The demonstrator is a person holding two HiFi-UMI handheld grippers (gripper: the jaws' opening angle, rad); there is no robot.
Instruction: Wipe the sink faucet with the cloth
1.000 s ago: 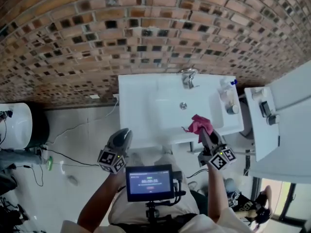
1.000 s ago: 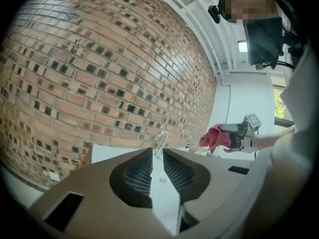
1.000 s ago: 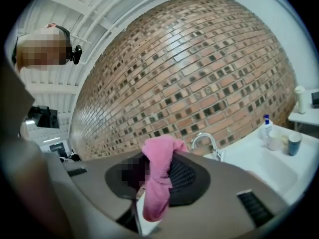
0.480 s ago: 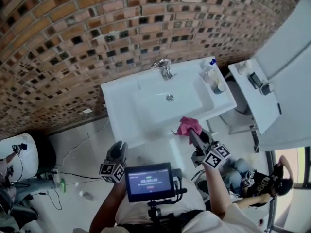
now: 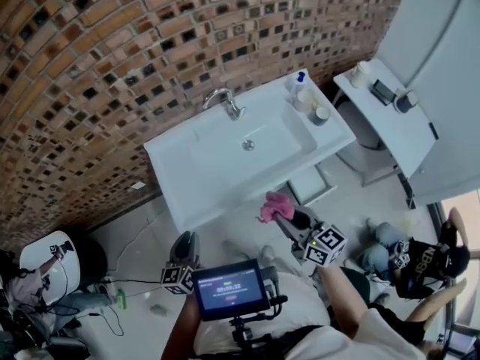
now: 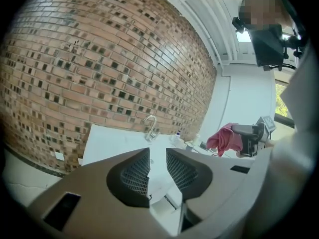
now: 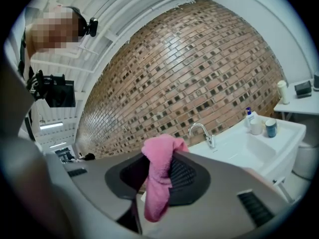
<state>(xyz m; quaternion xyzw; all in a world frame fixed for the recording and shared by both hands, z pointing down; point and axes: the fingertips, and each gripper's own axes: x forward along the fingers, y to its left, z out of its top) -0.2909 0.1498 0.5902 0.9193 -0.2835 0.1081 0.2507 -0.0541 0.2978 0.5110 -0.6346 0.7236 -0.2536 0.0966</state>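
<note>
Down at the bottom centre of the head view sits the small screen [image 5: 231,289] on its mount, and flanking it come the two claws. The left claw [image 5: 187,242], lower left of centre, has just been opening its jaws, and its own view shows them standing wide, the ribbed pads [image 6: 137,173] apart with nothing gripped between them. Over to the right claw [image 5: 283,220], just right of centre: it is clamped on the pink cloth [image 5: 271,205], and the right gripper view shows the fabric bunched over the top of the jaws and trailing down between them. That cloth hangs over the pale floor [image 5: 225,235], just short of the front edge of the white sink [image 5: 187,201] and well apart from the tap. Further up the frame, the sink runs on a slant across the middle. The chrome faucet [image 5: 225,102] stands upright at its back rim, spout curving over the basin. On the sink's right corner stand a blue-capped bottle [image 5: 300,81] and a small cup [image 5: 321,114]. Upper right, a white surface [image 5: 390,133] carries a few small items. Behind everything, the brick wall [image 5: 112,51] fills the upper left.
</note>
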